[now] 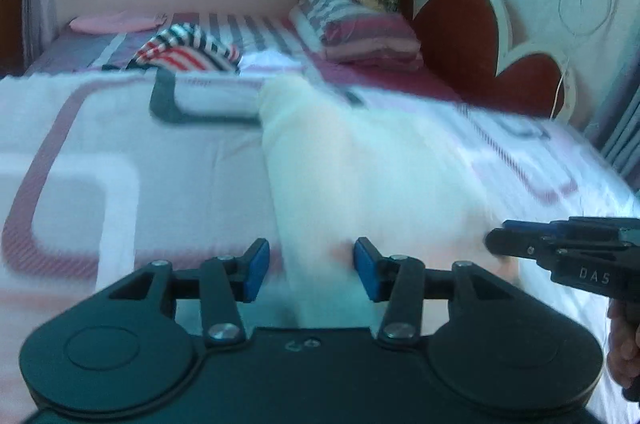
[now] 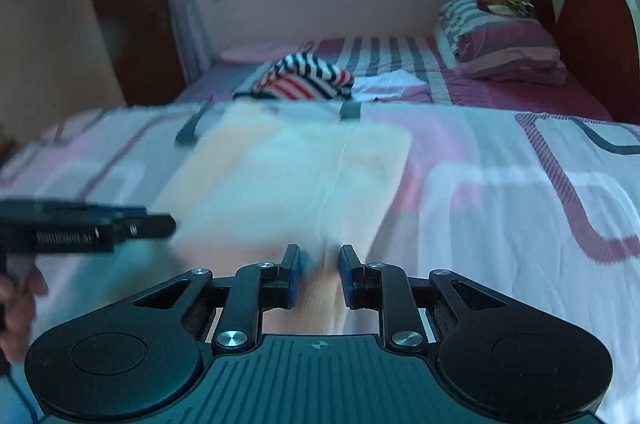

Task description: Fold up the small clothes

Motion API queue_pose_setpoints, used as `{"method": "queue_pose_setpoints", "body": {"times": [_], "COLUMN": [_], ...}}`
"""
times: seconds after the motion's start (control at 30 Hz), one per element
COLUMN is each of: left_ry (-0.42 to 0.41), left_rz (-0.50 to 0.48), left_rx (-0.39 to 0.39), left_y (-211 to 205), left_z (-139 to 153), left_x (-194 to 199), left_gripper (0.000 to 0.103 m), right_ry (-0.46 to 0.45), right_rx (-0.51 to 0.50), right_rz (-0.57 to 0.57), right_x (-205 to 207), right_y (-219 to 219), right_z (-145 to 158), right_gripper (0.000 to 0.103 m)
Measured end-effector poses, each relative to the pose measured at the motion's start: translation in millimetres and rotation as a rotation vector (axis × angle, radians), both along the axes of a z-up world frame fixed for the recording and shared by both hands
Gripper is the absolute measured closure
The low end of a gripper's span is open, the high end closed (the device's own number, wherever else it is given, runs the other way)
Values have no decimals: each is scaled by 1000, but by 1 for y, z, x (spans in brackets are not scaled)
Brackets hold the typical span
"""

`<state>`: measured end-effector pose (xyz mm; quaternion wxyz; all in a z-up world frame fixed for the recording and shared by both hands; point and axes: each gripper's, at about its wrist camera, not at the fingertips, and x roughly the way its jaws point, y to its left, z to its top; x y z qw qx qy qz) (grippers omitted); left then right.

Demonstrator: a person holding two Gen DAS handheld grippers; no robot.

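A pale white-peach cloth (image 1: 360, 163) (image 2: 288, 175) lies flat on the bedspread (image 1: 120, 151) (image 2: 500, 203), blurred by motion. My left gripper (image 1: 311, 270) hovers over its near left edge with the jaws well apart. The cloth runs between them, and a gap shows beside the left pad. My right gripper (image 2: 320, 274) sits at the near right part, with its blue pads a narrow gap apart. A crease of the cloth leads into that gap, and no squeeze shows. Each gripper appears in the other's view, the right gripper (image 1: 494, 242) and the left gripper (image 2: 170, 224).
A crumpled red, white and navy striped garment (image 1: 188, 49) (image 2: 308, 77) and a white garment (image 2: 392, 83) lie farther up the bed. Striped pillows (image 1: 360, 27) (image 2: 500, 39) rest against a red heart-shaped headboard (image 1: 460, 23). A pink item (image 1: 112, 23) lies near the window wall.
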<state>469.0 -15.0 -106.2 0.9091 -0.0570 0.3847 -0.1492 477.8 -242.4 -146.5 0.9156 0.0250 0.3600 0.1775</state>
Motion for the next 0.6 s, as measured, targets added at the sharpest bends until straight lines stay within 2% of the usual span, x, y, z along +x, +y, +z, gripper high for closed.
{"method": "queue_pose_setpoints", "body": {"times": [0.1,0.2,0.6], "left_ry": [6,9,31], "left_rz": [-11,-3,-13], "left_rx": [20,25,61], "left_y": [-3,-3,0], "left_z": [-8,-8,-4], "left_x": [-22,-30,-58], "left_gripper": [56,55,53], "right_ry": [26,49,61], "right_rx": [-53,-41,-79], "right_rz": [-8,-36,-79], "right_x": [-19,-31,-69], "right_y": [3,-1,-3], "right_z": [-15,-20,-9], "right_gripper": [82,82,82]}}
